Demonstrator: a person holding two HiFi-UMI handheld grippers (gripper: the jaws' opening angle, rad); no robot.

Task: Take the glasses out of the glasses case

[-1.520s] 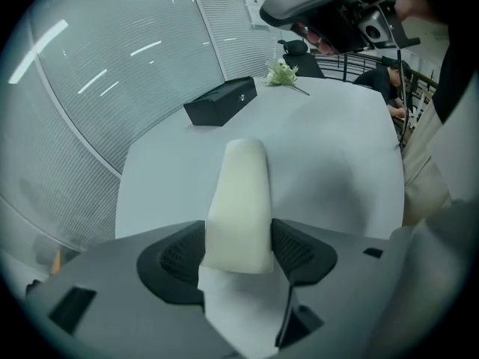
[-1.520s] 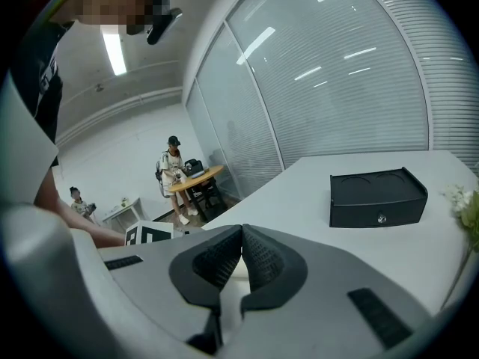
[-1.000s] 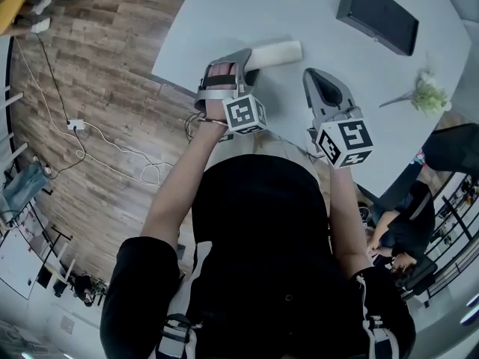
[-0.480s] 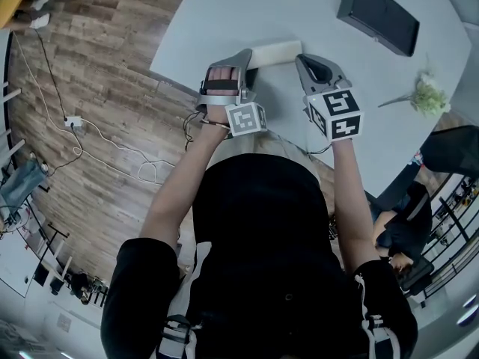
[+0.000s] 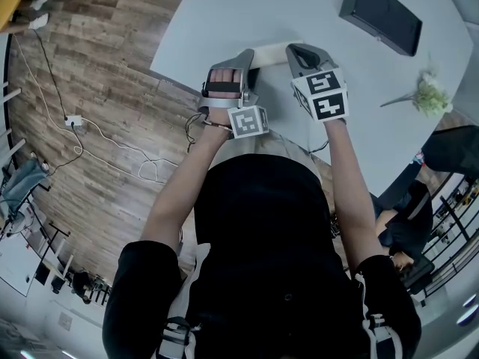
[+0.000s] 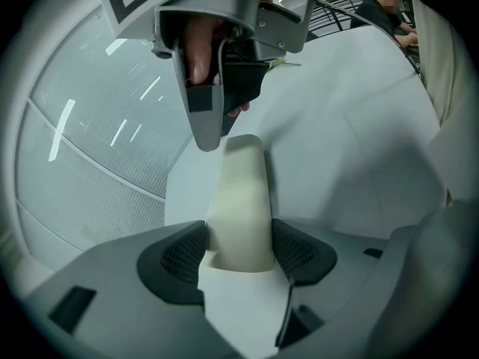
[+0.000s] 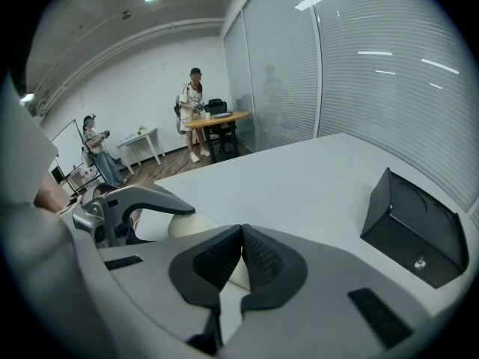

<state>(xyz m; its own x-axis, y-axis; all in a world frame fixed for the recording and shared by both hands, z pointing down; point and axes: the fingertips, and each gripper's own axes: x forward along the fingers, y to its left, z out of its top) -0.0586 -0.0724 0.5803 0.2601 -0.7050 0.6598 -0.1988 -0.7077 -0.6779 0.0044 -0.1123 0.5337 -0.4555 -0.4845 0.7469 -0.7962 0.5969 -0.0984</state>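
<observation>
Nearest us, our left gripper [image 6: 239, 256] is clamped on the near end of the cream glasses case [image 6: 241, 185], which lies closed on the white table [image 5: 314, 21] and points toward 12 o'clock. At its far end our right gripper [image 7: 241, 254] has its jaws pressed together on nothing, tips just beside the case. We judge it best to hold the left squeeze steady, part the right jaws and catch only the lid's edge. A black box [image 5: 378, 15] sits well off at 2 o'clock.
</observation>
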